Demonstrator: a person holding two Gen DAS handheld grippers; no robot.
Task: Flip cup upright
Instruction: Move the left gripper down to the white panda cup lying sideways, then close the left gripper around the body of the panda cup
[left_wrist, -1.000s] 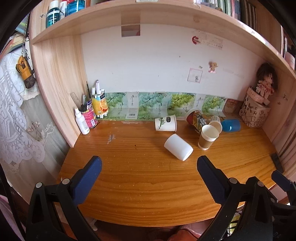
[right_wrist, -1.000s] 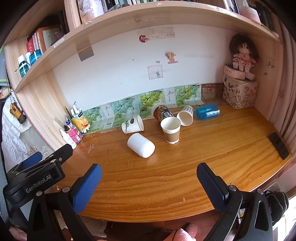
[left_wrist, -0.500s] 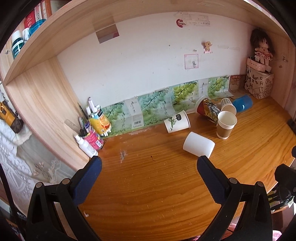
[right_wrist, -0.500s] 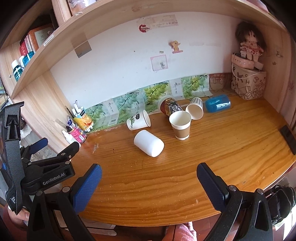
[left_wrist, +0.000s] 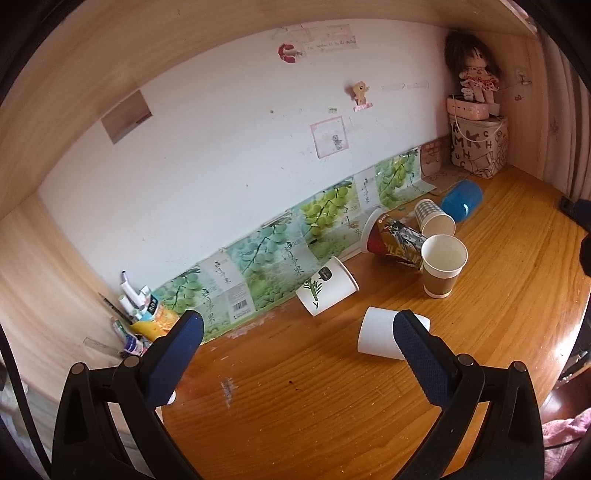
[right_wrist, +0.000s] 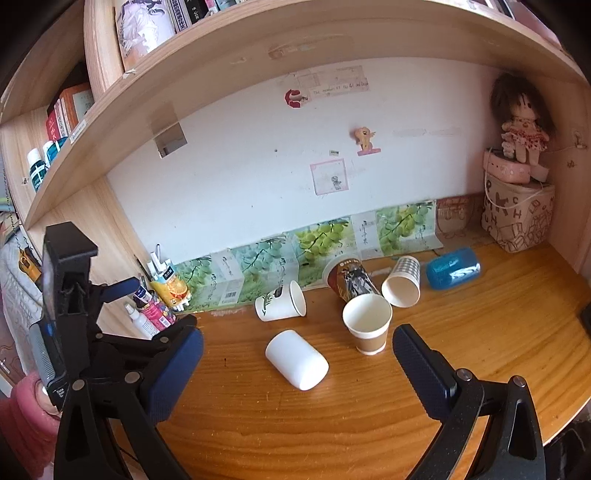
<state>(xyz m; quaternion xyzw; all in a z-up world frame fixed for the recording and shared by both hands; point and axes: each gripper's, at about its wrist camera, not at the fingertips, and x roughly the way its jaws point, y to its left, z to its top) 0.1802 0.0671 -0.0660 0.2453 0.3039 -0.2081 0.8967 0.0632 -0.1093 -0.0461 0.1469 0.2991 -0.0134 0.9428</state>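
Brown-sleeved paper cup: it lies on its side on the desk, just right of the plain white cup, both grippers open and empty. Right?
Not quite. The brown-sleeved paper cup stands upright, mouth up, as the right wrist view shows. The plain white cup lies on its side to its left; both grippers are open and empty.

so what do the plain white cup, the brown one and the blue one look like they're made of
Plain white cup, on its side: probably matte paper, opaque with no glare, though thin plastic can't be ruled out. Brown cup, upright: paper, with a kraft-brown wall, white inner lining and thin rolled rim. Blue cup, on its side: likely glossy plastic, with bright window highlights across it.
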